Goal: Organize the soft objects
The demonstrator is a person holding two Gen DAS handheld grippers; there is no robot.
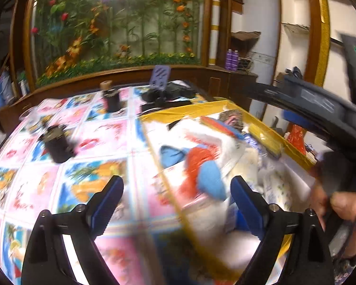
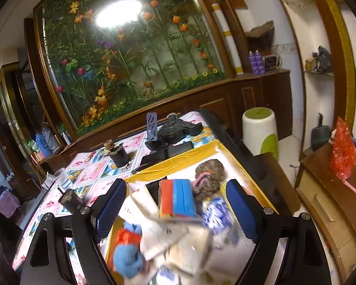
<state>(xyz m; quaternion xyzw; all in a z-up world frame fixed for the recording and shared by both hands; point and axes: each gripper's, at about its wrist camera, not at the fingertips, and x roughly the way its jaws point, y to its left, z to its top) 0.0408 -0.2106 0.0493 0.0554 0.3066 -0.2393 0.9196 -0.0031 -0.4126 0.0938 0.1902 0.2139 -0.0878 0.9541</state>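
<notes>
Both tongs stand released and empty — left tongs (image 1: 176,204), right tongs (image 2: 175,205). The soft objects (image 2: 178,228) lie heaped in the yellow-rimmed box (image 2: 185,156) at the table's (image 1: 87,171) three o'clock. Pick one piece off the top — clench mid-fabric.

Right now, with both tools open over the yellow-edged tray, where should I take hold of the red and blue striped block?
Grip the red and blue striped block across its two long sides, coming down from above with the right tool. It lies flat on top of the pile, its straight parallel edges exposed; the knitted brown hat crowds its far right corner.
</notes>
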